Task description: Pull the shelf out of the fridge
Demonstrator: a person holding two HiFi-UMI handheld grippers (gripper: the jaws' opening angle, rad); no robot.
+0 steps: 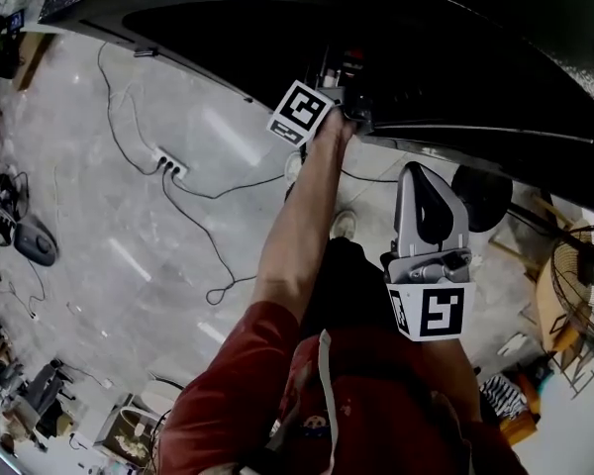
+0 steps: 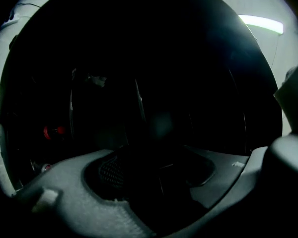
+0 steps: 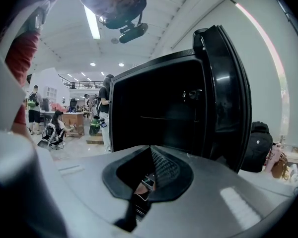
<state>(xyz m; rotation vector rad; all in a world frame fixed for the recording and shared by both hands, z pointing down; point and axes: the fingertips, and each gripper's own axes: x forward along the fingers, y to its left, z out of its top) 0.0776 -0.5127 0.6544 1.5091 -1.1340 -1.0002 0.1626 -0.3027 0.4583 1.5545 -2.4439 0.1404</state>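
Observation:
The black fridge (image 1: 396, 47) fills the top of the head view. In the right gripper view it stands open (image 3: 159, 108), its door (image 3: 228, 93) swung to the right, and a thin shelf line (image 3: 164, 117) crosses the dark inside. My left arm reaches into the fridge, where only the left gripper's marker cube (image 1: 302, 112) shows. My left gripper (image 2: 154, 177) is open, jaws spread wide in the dark interior. Faint curved wires (image 2: 139, 100) show ahead of it, and whether anything lies between the pads is too dark to tell. My right gripper (image 3: 151, 170) is shut and empty, held back near my body (image 1: 431, 265).
Cables and a power strip (image 1: 168, 164) lie on the pale floor left of the fridge. A fan (image 1: 579, 265) stands at the right. A small red object (image 2: 52, 131) sits inside the fridge at the left. People stand at tables (image 3: 64, 118) behind, and a dark backpack (image 3: 258, 143) sits right of the door.

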